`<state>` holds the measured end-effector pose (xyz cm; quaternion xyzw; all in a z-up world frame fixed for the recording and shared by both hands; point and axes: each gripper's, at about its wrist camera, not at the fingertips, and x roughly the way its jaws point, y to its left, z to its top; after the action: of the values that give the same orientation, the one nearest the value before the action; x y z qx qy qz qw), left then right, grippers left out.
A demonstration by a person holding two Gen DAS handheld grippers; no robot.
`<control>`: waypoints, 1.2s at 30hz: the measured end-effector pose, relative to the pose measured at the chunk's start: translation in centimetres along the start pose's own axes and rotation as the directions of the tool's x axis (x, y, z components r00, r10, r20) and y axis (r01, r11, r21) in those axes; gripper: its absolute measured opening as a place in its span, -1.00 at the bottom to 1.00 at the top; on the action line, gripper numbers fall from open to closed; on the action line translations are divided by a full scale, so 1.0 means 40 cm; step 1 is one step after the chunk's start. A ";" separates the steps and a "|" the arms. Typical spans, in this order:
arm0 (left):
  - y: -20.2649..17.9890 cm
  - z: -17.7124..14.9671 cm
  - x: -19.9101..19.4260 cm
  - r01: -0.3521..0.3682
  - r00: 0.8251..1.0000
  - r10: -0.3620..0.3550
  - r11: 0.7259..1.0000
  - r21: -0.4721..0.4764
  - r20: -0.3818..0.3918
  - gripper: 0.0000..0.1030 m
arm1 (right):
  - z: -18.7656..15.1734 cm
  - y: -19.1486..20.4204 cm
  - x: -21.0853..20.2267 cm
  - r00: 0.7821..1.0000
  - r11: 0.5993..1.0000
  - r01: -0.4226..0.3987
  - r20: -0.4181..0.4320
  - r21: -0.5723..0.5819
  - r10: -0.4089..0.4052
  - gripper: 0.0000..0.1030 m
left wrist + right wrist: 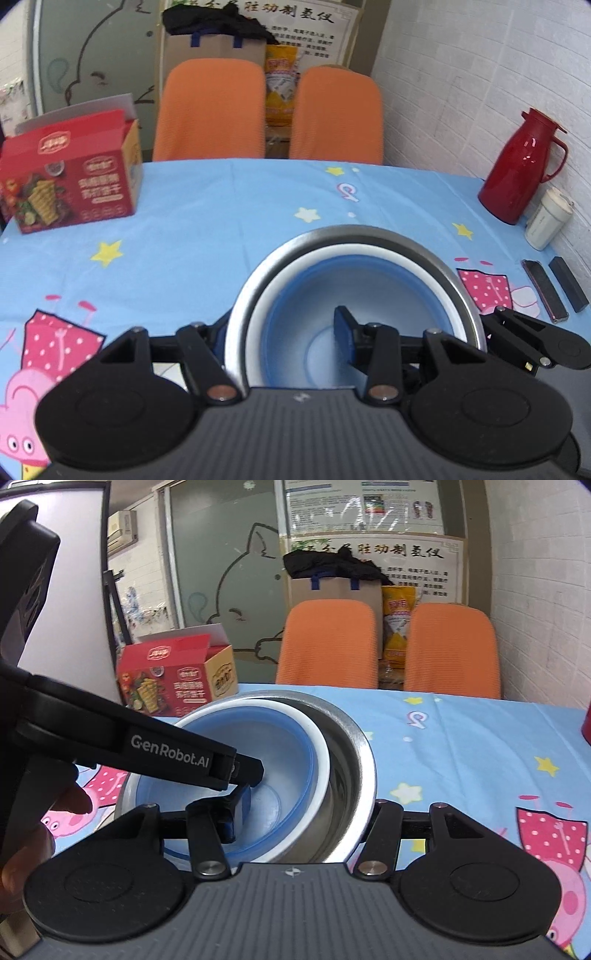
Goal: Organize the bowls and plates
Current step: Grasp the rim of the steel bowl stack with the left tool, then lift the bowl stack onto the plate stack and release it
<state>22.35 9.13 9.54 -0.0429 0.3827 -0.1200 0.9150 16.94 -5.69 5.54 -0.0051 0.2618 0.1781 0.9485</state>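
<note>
The left gripper clamps both nested rims, blue bowl inside steel bowl (tilted). The right gripper's fingers straddle the rims, apart, above the tabletop's near edge.

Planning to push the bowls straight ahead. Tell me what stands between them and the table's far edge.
Nothing visible does. Beyond the stacked bowls only bare tablecloth runs to the far edge; the red box sits off left and the red jug off right.
</note>
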 end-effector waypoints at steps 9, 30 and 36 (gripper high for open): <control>0.171 -0.097 -0.030 -0.096 0.994 0.090 0.990 -0.099 -0.064 -0.16 | -0.058 0.162 0.078 0.983 0.986 -0.164 -0.091 -0.040 0.160 0.96; 0.192 -0.085 -0.024 -0.097 0.994 0.104 0.986 -0.134 0.044 0.44 | -0.090 0.139 0.103 0.978 0.986 -0.167 -0.124 0.005 0.166 1.00; 0.171 -0.088 -0.104 -0.168 0.966 0.193 0.974 -0.153 0.171 0.44 | -0.068 0.090 0.027 0.997 0.997 -0.079 0.007 0.016 0.079 1.00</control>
<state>18.29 16.84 8.78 -0.0814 0.3059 -0.0050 0.9486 15.25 -2.24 2.96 0.0134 0.2604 0.2132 0.9416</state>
